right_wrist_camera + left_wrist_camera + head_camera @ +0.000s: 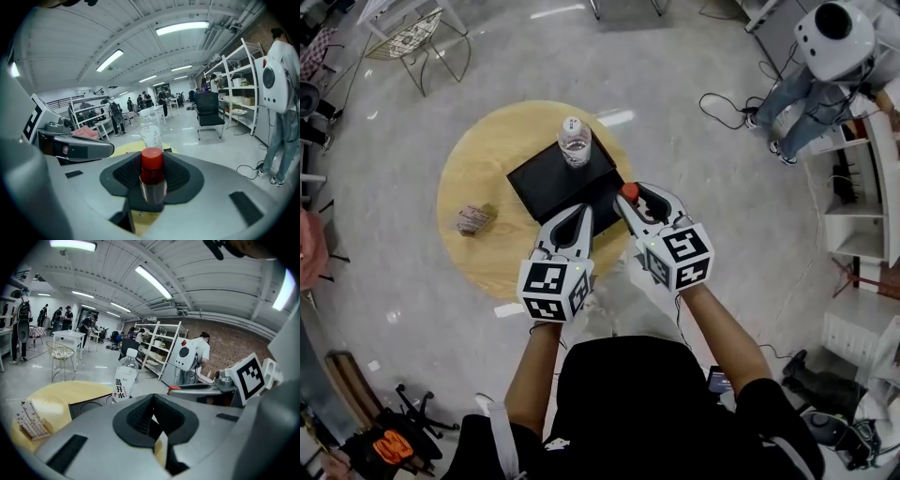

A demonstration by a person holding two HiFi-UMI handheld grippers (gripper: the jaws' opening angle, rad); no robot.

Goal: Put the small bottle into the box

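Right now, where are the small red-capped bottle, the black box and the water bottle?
small bottle (151, 160): right gripper view, on its red cap.
black box (542, 186): head view, on its bare dark surface.
water bottle (123, 386): left gripper view, on its label.

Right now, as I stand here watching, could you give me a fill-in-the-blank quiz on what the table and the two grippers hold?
1. The right gripper is shut on a small dark bottle with a ____ cap.
2. The left gripper, jaws together, holds ____.
3. The black square box sits on a ____ wooden table.
4. The clear plastic water bottle stands ____ at the box's far edge.

Missing words: red; nothing; round; upright.
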